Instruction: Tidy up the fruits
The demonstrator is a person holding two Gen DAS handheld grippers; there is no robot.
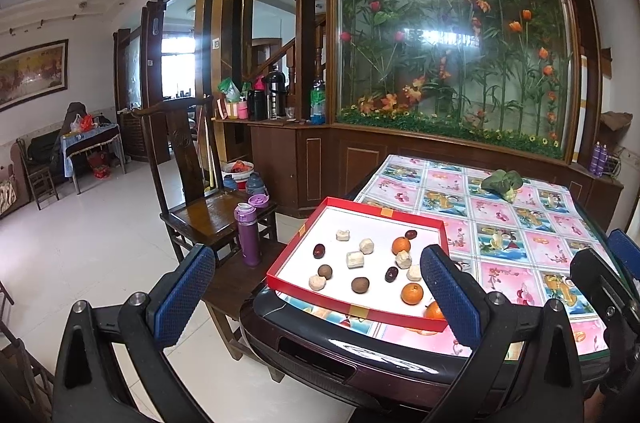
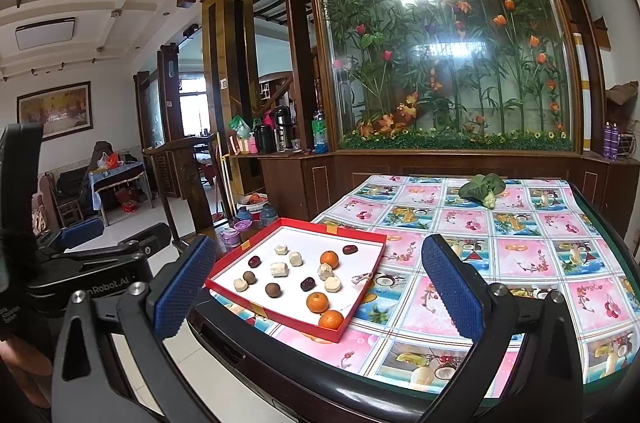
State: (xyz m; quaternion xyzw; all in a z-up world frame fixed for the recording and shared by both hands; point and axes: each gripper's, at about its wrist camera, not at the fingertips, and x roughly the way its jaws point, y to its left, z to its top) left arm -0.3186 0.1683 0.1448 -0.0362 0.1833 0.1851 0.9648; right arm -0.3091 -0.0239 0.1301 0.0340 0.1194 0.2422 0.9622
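the left gripper (image 1: 318,289) hangs short of the table's near corner with its blue-padded fingers spread wide and nothing between them; the right gripper (image 2: 320,289) sits just beside it, likewise spread and empty, its own fingers framing the red tray. that shallow red tray (image 2: 362,297) with a white floor lies on the near left corner of the table (image 2: 520,263), which is covered by a pink-and-blue fruit-print cloth. inside the tray the fruits are scattered loose: three oranges, one toward the tray's 1 o'clock side (image 2: 329,259), one at about 5 o'clock (image 2: 317,302) and one tucked in the nearest corner (image 2: 331,319); dark red dates (image 2: 308,283) lie among them, along with round brown fruits (image 2: 273,289) and several pale cut chunks (image 2: 279,268), all apart from one another or only just beside. a small silvery object (image 2: 362,278) lies at the tray's right rim; i cannot tell what it is. at the table's far edge, toward 12 o'clock, a leafy green vegetable (image 2: 482,189) rests alone. to the left, at 9 o'clock from the tray, a purple bottle (image 1: 249,237) stands on a wooden chair (image 1: 208,215).
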